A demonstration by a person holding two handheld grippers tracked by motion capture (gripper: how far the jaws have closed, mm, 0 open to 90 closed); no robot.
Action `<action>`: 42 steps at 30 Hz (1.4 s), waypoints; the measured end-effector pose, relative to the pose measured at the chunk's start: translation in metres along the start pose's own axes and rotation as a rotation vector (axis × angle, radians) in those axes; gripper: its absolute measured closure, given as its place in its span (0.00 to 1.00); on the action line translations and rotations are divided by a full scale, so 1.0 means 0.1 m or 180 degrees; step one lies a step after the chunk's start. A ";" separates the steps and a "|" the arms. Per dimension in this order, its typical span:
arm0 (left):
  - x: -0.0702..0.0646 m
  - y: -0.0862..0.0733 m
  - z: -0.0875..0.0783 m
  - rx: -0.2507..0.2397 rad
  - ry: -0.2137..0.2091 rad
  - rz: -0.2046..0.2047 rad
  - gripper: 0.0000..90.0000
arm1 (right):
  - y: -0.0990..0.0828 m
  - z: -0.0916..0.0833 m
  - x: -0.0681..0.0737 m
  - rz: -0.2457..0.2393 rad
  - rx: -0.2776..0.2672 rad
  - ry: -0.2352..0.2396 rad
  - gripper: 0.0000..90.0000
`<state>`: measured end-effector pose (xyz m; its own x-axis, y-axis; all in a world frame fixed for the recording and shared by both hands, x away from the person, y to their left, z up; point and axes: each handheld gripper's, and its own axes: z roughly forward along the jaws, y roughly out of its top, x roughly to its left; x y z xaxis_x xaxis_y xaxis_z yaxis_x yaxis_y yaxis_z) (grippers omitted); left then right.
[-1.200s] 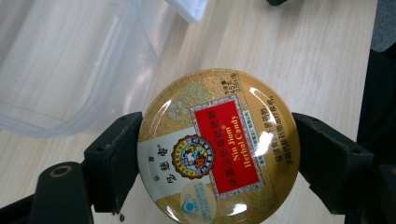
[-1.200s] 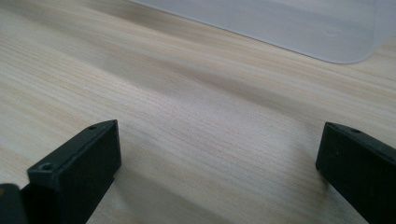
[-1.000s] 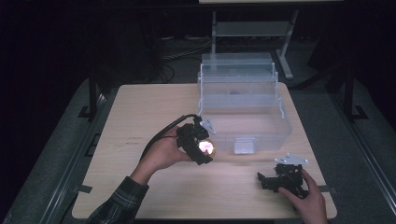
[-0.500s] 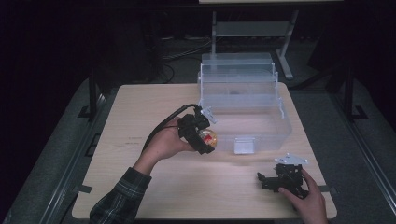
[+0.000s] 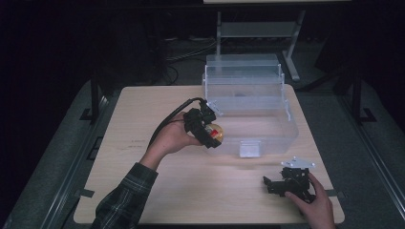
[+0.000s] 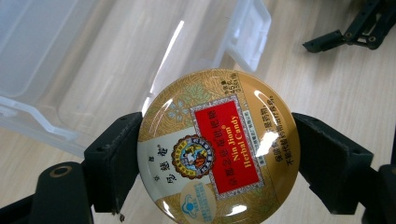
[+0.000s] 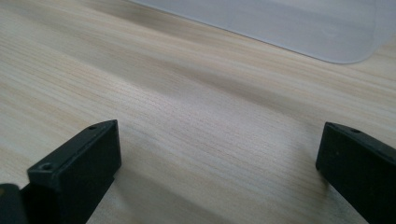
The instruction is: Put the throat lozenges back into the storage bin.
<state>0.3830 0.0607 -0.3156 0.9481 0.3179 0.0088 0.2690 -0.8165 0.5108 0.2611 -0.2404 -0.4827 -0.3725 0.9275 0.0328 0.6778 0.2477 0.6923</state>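
A round gold candy tin [image 6: 218, 147] with a red label sits clamped between the jaws of my left gripper [image 6: 217, 158]. From above, that left gripper [image 5: 210, 136] holds the candy tin [image 5: 215, 133] in the air just at the front left wall of the clear plastic box [image 5: 267, 138]. My right gripper [image 5: 271, 183] rests on the table near the front right corner, open with nothing between its jaws. In the right gripper view the gripper [image 7: 219, 154] looks along bare wood toward the box's edge [image 7: 299, 28].
The clear box's lid [image 5: 243, 76] stands open at the back of the box. A front latch tab [image 5: 250, 148] hangs on the box's near wall. The wooden table [image 5: 143, 186] has free room at the left and front. Dark floor and a metal stand lie beyond.
My left gripper has carried the tin up and to the right, from the table's middle to the box's front left wall. The right gripper has stayed put.
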 end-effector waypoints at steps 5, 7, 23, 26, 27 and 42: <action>0.06 0.04 -0.01 -0.0016 0.0037 -0.0018 0.22 | 0.00 0.00 0.00 0.0001 -0.0001 0.0000 0.00; 0.09 0.07 -0.01 -0.0033 0.0038 -0.0027 0.22 | 0.00 0.00 0.00 -0.0001 -0.0001 0.0000 0.00; 0.29 0.18 0.04 -0.0079 0.0121 -0.0105 0.22 | 0.00 0.00 0.00 0.0008 -0.0004 -0.0001 0.00; 0.34 0.19 0.08 -0.0084 0.0099 -0.0121 0.22 | 0.00 0.00 0.00 0.0008 -0.0003 -0.0001 0.00; 0.34 0.19 0.09 -0.0082 0.0107 -0.0135 0.22 | 0.00 0.00 0.00 0.0006 -0.0005 -0.0004 0.00; 0.48 0.20 0.27 -0.0036 0.0170 -0.0170 0.22 | 0.00 0.00 0.00 0.0003 -0.0012 -0.0007 0.00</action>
<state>0.4384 0.0469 -0.3280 0.9220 0.3863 0.0268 0.3168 -0.7923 0.5214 0.2613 -0.2402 -0.4829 -0.3706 0.9282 0.0319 0.6758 0.2459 0.6949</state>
